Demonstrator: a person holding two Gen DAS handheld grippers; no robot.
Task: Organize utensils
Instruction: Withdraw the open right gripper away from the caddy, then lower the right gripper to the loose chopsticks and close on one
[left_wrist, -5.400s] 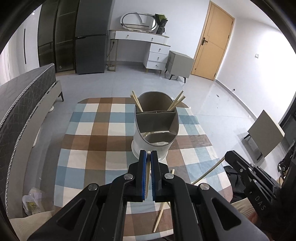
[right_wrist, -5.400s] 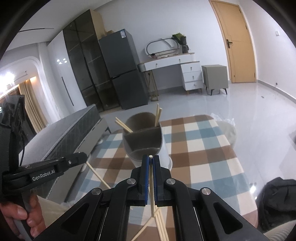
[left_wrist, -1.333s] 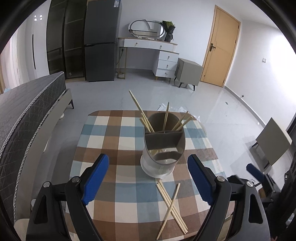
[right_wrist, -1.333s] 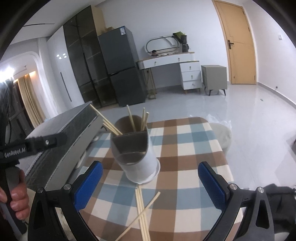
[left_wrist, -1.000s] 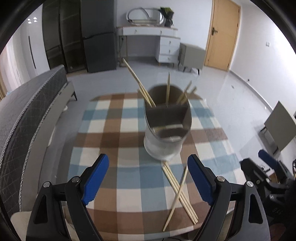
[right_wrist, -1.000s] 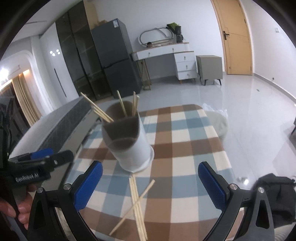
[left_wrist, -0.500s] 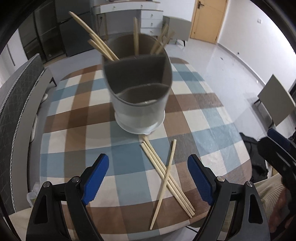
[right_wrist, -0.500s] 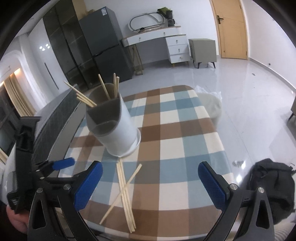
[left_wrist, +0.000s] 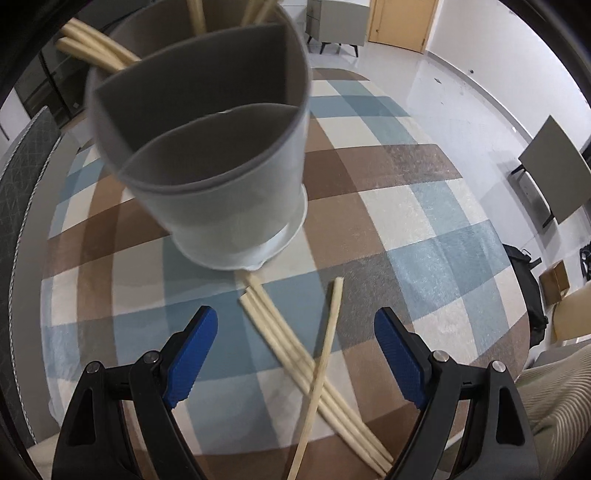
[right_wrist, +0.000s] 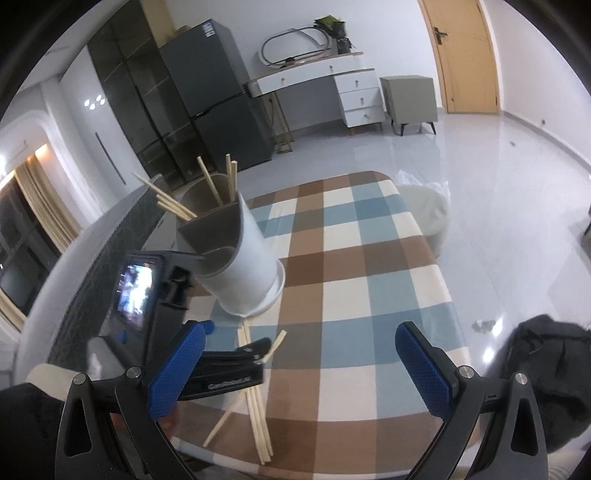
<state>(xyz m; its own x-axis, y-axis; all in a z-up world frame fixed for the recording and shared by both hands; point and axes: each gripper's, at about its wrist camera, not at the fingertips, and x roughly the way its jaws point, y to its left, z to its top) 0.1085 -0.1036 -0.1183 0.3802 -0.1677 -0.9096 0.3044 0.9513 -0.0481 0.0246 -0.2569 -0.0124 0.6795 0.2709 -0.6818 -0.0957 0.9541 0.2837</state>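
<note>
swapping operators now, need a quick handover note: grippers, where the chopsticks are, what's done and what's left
Left gripper: open, empty, low over the loose chopsticks on the checked tablecloth.
Right gripper: open, empty, held back above the table.
Holder: upright beyond the loose chopsticks, several chopsticks already in its back compartment; the nearer compartments look empty.
Left to do: four chopsticks on the cloth, three side by side and one crossing them. Pick them up and drop them in the holder.

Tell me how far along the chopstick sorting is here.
Partway. Several chopsticks already stand in the holder. Neither gripper holds anything: the left gripper hangs open over the four loose chopsticks on the table; the right gripper is open too. Those four remain.
</note>
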